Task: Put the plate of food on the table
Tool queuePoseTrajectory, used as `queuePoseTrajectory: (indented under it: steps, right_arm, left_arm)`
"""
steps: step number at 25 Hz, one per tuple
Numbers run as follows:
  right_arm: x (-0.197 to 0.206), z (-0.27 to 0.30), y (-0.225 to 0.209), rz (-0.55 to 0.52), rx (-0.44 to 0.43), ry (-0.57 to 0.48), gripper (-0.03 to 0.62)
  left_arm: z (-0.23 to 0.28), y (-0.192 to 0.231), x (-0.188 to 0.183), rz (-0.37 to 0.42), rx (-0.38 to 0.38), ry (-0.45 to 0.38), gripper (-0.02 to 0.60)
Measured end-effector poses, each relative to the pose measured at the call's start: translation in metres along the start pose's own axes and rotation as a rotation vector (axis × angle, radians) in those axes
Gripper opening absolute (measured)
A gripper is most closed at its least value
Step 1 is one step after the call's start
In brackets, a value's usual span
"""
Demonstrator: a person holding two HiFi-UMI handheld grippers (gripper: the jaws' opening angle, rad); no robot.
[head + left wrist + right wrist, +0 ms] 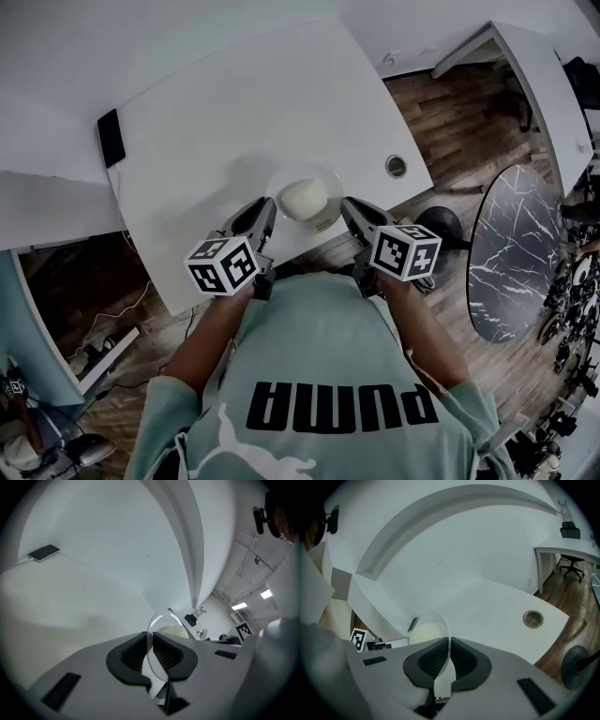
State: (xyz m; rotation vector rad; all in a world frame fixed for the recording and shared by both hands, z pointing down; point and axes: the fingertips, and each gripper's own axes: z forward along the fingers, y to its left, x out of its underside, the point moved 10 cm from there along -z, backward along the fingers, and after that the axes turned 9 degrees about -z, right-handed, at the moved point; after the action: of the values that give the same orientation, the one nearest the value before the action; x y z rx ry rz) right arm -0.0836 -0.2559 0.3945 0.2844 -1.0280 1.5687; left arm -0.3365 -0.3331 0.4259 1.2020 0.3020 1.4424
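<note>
plate [330, 180]: clear glass, round, thin rim
food [304, 199]: pale smooth dome
left gripper [151, 651]: ribbed black fingers clamped the rim
right gripper [449, 660]: likewise pinched the rim
counter [216, 122]: white, smooth

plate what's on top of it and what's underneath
A pale rounded mound of food sits on the clear plate, whose rim the left claw and right claw pinch. Below it is the white table, near its edge; the patch directly beneath is covered.
</note>
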Motion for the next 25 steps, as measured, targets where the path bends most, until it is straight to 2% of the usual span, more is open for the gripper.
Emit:
queuePoseTrajectory:
  steps: [11, 25]
  right_arm:
    - [0.023, -0.082, -0.049, 0.114, 0.103, -0.136, 0.021]
    - [0.064, -0.179, -0.100, 0.226, 0.174, -0.275, 0.021]
  left_arm:
    - [0.040, -0.068, 0.035, 0.082, 0.097, 0.100, 0.043]
    - [0.075, -0.151, 0.092, 0.189, 0.170, 0.183, 0.043]
